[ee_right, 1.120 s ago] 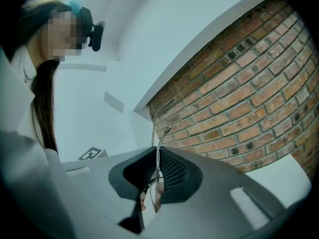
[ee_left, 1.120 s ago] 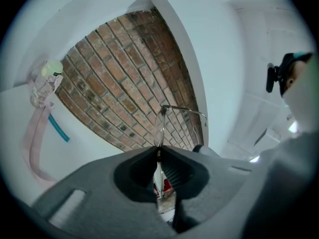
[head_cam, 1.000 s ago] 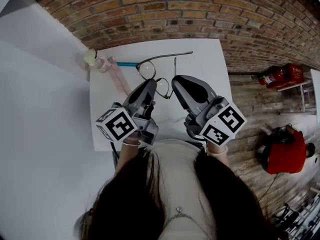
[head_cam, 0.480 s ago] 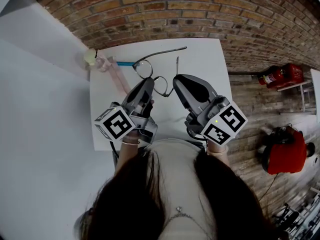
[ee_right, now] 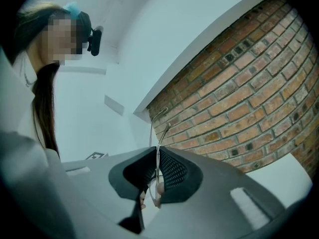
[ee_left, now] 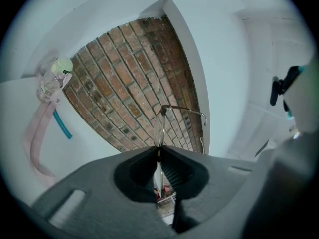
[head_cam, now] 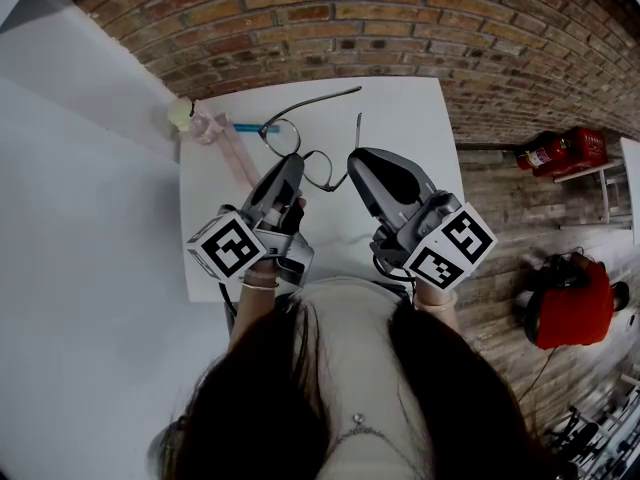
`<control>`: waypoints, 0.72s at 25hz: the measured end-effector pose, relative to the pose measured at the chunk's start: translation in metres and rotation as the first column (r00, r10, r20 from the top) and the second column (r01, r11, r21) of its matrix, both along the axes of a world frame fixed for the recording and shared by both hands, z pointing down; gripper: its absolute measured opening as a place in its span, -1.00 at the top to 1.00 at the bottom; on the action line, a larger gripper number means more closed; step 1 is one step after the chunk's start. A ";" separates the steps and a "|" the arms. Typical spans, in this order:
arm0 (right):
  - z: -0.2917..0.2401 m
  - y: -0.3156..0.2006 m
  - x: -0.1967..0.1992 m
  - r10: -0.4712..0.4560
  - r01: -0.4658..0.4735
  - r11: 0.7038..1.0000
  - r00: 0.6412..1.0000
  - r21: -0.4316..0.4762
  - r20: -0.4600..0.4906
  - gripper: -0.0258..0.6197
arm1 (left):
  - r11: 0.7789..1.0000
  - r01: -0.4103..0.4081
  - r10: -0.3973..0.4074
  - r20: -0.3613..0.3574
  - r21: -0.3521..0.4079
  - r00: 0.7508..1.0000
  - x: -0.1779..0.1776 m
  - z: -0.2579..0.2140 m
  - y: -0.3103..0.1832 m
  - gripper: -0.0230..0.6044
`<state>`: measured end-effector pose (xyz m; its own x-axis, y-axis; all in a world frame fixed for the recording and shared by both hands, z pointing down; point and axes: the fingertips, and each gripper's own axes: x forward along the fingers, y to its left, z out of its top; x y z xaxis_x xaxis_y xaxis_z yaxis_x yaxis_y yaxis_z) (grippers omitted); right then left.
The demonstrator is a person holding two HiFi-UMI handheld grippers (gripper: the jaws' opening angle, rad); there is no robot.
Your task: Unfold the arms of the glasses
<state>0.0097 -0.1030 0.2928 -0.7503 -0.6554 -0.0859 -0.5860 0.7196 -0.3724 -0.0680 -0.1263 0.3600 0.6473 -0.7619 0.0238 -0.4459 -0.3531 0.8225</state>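
A white tabletop stands against a brick wall, and the left gripper and right gripper are held side by side over its near half. The glasses span the two grippers: the left fingers are closed on the frame at one lens, the right fingers are closed on the frame at the other end, and one arm extends far and to the right. A pink strap and a teal stick lie at the far left of the tabletop.
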 end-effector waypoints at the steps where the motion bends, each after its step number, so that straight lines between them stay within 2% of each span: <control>1: 0.000 0.000 0.000 0.000 0.000 1.000 1.000 -0.001 0.002 0.85 | 1.000 0.003 -0.003 -0.005 -0.002 1.000 0.000 0.000 0.000 0.85; 7: -0.001 -0.001 0.001 0.001 -0.001 1.000 1.000 -0.003 0.014 0.85 | 1.000 0.016 -0.016 -0.027 -0.006 1.000 -0.004 0.000 -0.002 0.85; 11: 0.000 -0.001 0.001 0.003 -0.003 1.000 1.000 -0.004 0.017 0.85 | 0.996 0.045 -0.050 -0.055 -0.074 0.997 -0.010 0.008 0.000 0.85; 18: 0.000 -0.001 0.002 0.003 -0.003 1.000 1.000 -0.007 0.024 0.85 | 0.995 0.058 -0.066 -0.098 -0.083 0.993 -0.012 0.006 -0.001 0.85</control>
